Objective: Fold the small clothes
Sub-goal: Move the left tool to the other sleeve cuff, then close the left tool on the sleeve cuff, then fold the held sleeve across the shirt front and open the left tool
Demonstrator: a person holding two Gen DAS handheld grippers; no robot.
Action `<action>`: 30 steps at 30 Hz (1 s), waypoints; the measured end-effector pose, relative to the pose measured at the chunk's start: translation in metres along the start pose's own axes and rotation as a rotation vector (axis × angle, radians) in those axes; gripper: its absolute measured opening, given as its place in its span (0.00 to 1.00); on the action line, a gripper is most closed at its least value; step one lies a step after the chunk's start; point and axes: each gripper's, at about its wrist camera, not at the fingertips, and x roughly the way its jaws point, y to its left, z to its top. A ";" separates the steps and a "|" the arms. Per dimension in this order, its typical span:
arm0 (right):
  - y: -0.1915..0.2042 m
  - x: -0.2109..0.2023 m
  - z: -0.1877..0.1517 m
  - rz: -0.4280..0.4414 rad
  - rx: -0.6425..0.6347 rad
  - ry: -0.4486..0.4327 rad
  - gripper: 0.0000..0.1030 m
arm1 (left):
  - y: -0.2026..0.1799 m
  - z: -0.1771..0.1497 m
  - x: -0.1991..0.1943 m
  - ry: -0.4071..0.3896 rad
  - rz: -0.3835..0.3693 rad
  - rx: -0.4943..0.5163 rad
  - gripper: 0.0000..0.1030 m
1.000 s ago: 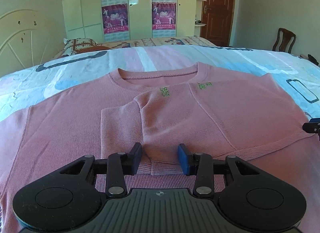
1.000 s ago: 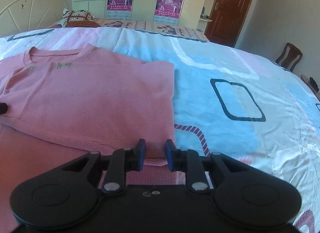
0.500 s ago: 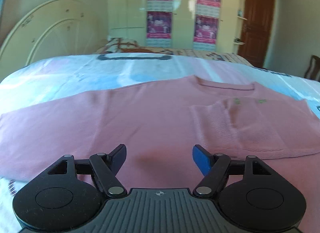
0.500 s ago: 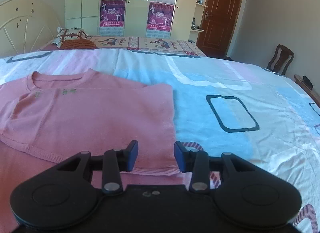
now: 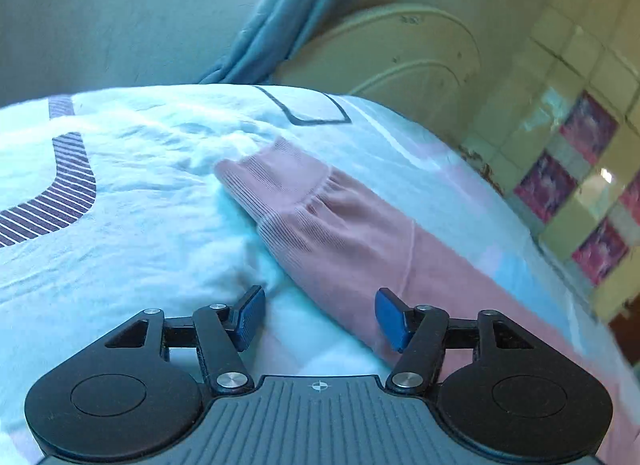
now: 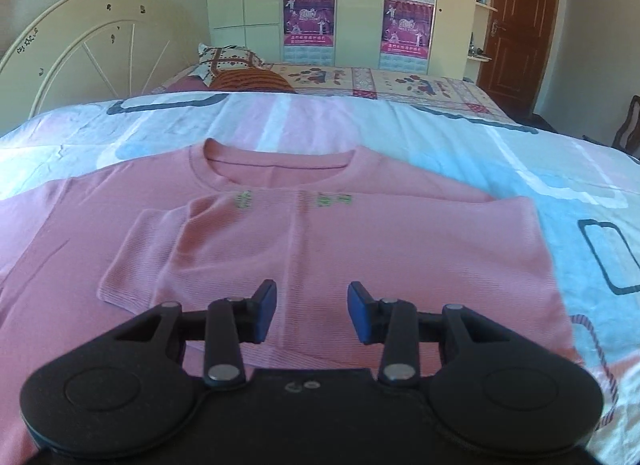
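A pink long-sleeved sweater (image 6: pixel 360 241) lies flat on the bed, neckline away from me, its right side folded in over the chest. In the left wrist view its left sleeve (image 5: pixel 360 237) stretches out on the sheet, ribbed cuff (image 5: pixel 276 181) at the far end. My left gripper (image 5: pixel 318 315) is open and empty, just above the sheet at the sleeve's near edge. My right gripper (image 6: pixel 312 311) is open and empty, low over the folded part near the hem.
The bed has a light blue and pink patterned sheet (image 6: pixel 520 153). A cream headboard (image 6: pixel 80 53) stands at the left, pillows (image 6: pixel 236 69) at the back, a wardrobe with posters (image 6: pixel 340 5) and a brown door (image 6: pixel 520 25) behind. A blue curtain (image 5: pixel 288 13) hangs beyond the bed.
My left gripper swung left from the sweater's body to the outstretched left sleeve and opened wider. My right gripper opened and moved left, from the folded right edge to over the sweater's middle.
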 end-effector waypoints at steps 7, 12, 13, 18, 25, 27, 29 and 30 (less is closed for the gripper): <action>0.026 0.005 0.008 0.022 0.019 0.013 0.36 | 0.021 0.023 0.046 -0.031 -0.059 -0.185 0.29; 0.020 0.007 0.012 0.013 0.055 0.028 0.35 | 0.008 0.021 0.060 -0.013 -0.093 -0.157 0.06; 0.018 0.007 0.013 0.011 0.062 0.030 0.35 | 0.000 0.020 0.059 -0.015 -0.108 -0.144 0.06; 0.009 0.004 0.013 0.005 0.086 0.024 0.35 | -0.093 0.003 0.037 -0.027 -0.294 0.082 0.06; -0.022 -0.006 0.013 0.000 0.148 0.000 0.35 | -0.242 -0.080 0.014 0.089 -0.492 0.351 0.07; -0.034 -0.009 0.012 0.005 0.181 -0.007 0.35 | -0.279 -0.108 0.006 0.127 -0.532 0.415 0.06; -0.044 -0.011 0.011 0.014 0.209 -0.010 0.35 | -0.315 -0.135 -0.012 0.136 -0.556 0.507 0.07; -0.049 -0.013 0.009 0.017 0.221 -0.014 0.35 | -0.328 -0.147 -0.020 0.148 -0.564 0.539 0.07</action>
